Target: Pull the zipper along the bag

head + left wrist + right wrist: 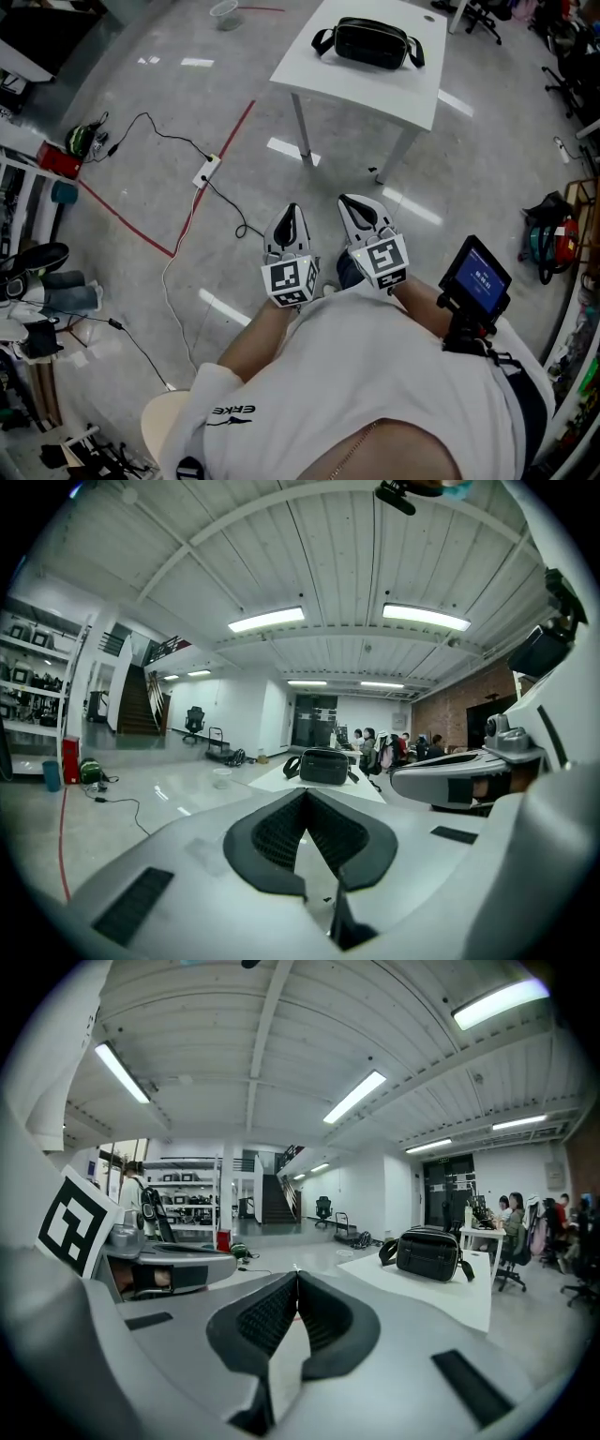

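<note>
A black bag (370,42) with side straps lies on a white table (412,94) at the far end of the head view, well ahead of both grippers. It also shows small in the left gripper view, bag (323,766), and in the right gripper view, bag (428,1252). My left gripper (290,210) and right gripper (357,201) are held side by side close to the person's chest, far from the bag. Both have their jaws closed tip to tip with nothing between them: left gripper (306,792), right gripper (296,1274).
Grey floor lies between me and the table. A black cable with a white power strip (206,172) and red tape lines (202,192) run across the floor at left. Shelves and clutter (37,272) line the left side. A small screen (476,277) is mounted at my right. Office chairs (487,14) stand behind the table.
</note>
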A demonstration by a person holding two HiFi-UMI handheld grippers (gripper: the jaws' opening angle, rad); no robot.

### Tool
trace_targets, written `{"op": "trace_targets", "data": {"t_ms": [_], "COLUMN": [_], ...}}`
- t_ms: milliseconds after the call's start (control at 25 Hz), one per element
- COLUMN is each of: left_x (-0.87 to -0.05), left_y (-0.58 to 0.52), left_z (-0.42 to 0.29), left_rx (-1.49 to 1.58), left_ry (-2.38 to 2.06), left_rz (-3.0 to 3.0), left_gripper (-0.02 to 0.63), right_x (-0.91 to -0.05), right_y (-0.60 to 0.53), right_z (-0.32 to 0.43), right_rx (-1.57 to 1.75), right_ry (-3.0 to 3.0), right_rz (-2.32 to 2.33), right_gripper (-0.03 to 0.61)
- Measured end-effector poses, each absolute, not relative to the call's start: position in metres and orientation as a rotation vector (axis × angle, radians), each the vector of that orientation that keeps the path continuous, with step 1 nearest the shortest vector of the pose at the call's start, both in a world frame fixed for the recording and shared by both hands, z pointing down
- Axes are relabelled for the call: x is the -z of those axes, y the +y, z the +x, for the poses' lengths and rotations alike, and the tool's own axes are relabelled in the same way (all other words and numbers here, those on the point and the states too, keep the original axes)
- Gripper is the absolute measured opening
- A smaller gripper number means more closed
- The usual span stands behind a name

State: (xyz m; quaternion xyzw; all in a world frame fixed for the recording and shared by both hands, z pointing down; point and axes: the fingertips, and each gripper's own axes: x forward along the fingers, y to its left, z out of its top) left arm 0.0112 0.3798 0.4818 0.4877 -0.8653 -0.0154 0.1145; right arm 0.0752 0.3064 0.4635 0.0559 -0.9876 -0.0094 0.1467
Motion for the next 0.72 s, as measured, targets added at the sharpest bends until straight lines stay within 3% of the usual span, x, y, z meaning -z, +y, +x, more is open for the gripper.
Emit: {"op": "trace_targets", "data": {"t_ms": [520,720], "left_x": [-0.465,-0.468], "left_y": [0.28,0.199], "left_z": [-0.044,-0.052], "left_rx": [0.001,-0.017], "left_ry": [-2.504,-2.488], "left_rz": [1.581,1.621], "left_gripper": [0.003,0.003], "right_x": [-0.447,-0.452], "right_y": [0.214,0.13], "right_z": [0.02,0.016], "right_rx": [-0.008,-0.049], "right_ry": [-2.902,-2.908], "right_rz": [0.29,0.355], "right_gripper": [0.005,0.005]}}
